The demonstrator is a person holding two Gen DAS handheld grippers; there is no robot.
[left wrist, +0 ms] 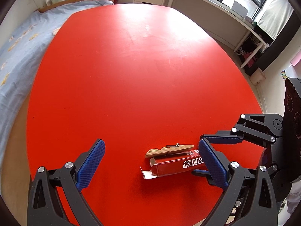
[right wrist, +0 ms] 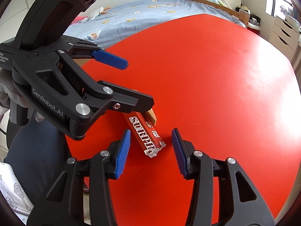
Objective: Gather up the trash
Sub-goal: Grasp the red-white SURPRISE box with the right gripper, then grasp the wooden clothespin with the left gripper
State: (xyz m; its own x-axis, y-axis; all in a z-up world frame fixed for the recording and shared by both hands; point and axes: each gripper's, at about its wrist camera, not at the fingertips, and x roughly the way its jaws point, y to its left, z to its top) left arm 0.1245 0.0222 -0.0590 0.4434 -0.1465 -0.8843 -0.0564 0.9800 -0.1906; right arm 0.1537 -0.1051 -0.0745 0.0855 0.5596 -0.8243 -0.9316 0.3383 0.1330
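Red table (left wrist: 131, 75) fills the frame ahead of both sets of jaws. Right gripper (right wrist: 151, 150), jaws wide apart, has the torn end of the red carton (right wrist: 148, 137) sitting right between them, not yet touched. Left gripper (left wrist: 150, 163), jaws also apart and empty, has the carton's other end just inside its right pad. Half a wooden clothespin (left wrist: 169, 150) lies against the carton's far side. Risk: closing on the crushed end could squash it flat and let it slip, or nudge the clothespin away.

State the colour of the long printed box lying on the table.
Red box with white lettering, clearest in the right wrist view.
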